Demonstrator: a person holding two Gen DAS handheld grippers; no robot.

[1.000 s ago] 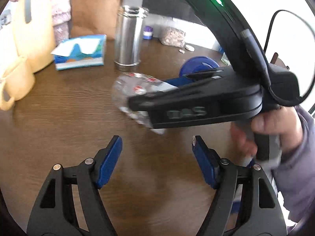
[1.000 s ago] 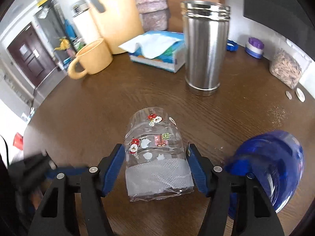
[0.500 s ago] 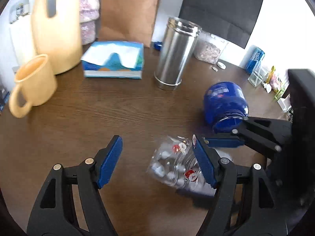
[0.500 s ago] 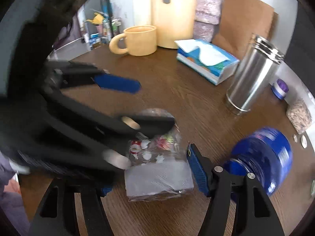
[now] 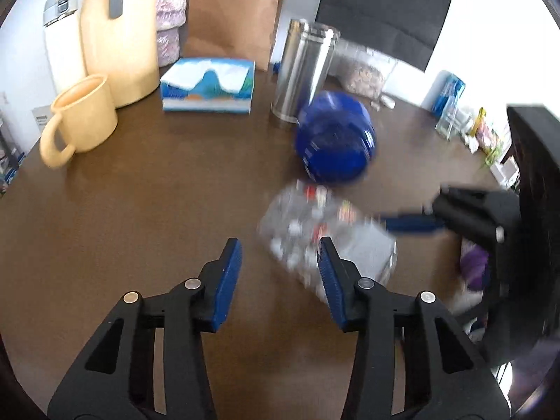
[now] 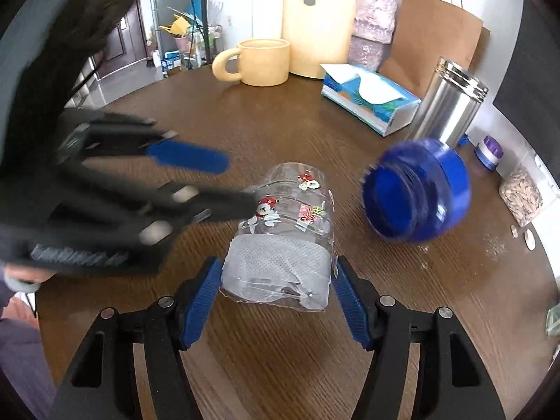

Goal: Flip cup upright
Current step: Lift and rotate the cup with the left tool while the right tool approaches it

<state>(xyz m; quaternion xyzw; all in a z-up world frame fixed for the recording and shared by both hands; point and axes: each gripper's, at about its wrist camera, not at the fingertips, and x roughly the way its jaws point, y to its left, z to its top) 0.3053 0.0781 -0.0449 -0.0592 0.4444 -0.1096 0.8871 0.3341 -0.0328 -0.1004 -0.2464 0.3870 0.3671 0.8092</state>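
A clear plastic cup [image 6: 280, 245] with Christmas stickers and white paper inside lies on its side over the brown table [image 6: 280, 122]. My right gripper [image 6: 276, 271] is shut on its near end, one blue pad on each side. In the left wrist view the cup [image 5: 315, 231] is blurred, with a right gripper finger [image 5: 409, 224] beside it. My left gripper [image 5: 278, 250] is open with nothing between its pads; the cup sits just behind its right finger. From the right wrist view, the left gripper [image 6: 210, 182] reaches in from the left, one finger at the cup's side.
A blue jar [image 6: 416, 192] lies tipped on its side just right of the cup. Further back stand a steel tumbler [image 6: 451, 101], a tissue box [image 6: 371, 101], a yellow mug [image 6: 259, 63], a yellow jug [image 6: 315, 17] and a brown paper bag [image 6: 434, 35]. The table edge curves at the left.
My left gripper's jaws have narrowed and it has come in beside the cup. The right gripper keeps its hold on the cup. The blue jar now looks blurred.
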